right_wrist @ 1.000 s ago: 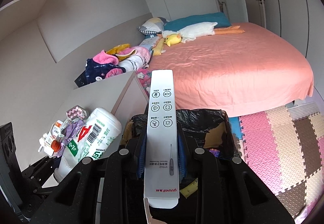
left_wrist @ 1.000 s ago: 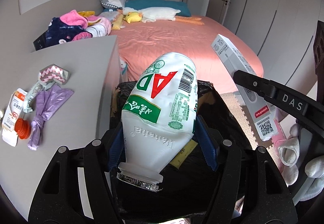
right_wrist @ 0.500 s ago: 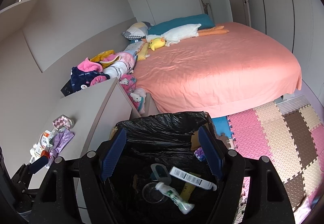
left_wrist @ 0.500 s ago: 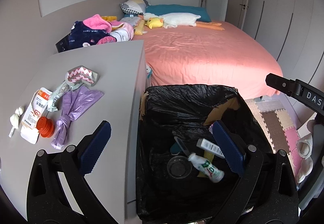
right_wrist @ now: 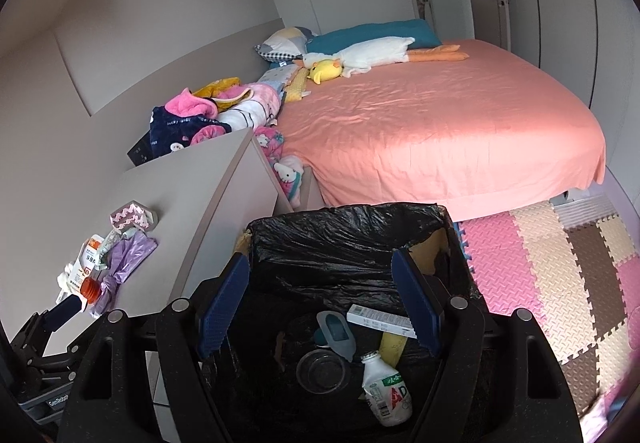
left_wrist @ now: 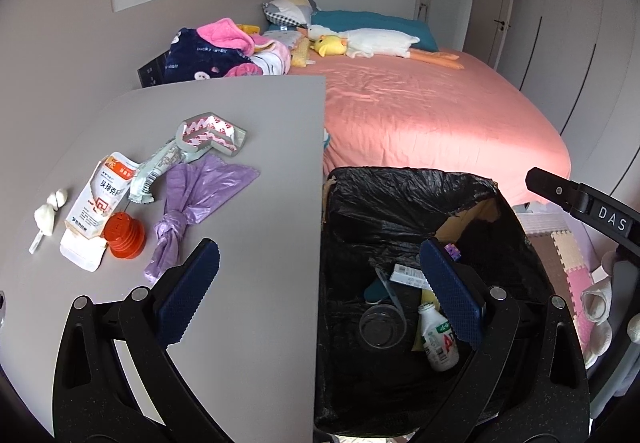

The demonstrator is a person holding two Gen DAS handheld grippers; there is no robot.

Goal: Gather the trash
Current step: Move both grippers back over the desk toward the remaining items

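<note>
In the left wrist view, the left gripper (left_wrist: 316, 291) is seen spread wide and holding nothing, poised over the near right edge of the grey desk (left_wrist: 248, 323) and the left rim of the trash bin (left_wrist: 404, 187), which is lined with a black bag and stands just beside the desk on the right. Inside the bin a white drink bottle (left_wrist: 438, 339), a long white box (left_wrist: 408, 277) and a clear round lid (left_wrist: 382, 325) are seen lying at the bottom. On the left part of the desk, several pieces are left uncollected: a knotted purple bag (left_wrist: 200, 203), an orange cap (left_wrist: 124, 235), a torn white packet (left_wrist: 98, 203), a pale green wrapper (left_wrist: 154, 171), a pink-patterned corner guard (left_wrist: 210, 133) farther back, and small white wads (left_wrist: 50, 211) at the far left. In the right wrist view, the right gripper (right_wrist: 320, 307) is likewise shown wide open and empty, held directly above the bin's mouth, with the bottle (right_wrist: 386, 395) and box (right_wrist: 378, 319) visible below between its fingers; the desk litter is seen at the left, with the left gripper's tip near it. The task is judged to be partly done: some trash is already binned, while the cluster on the desk remains to be picked up.
</note>
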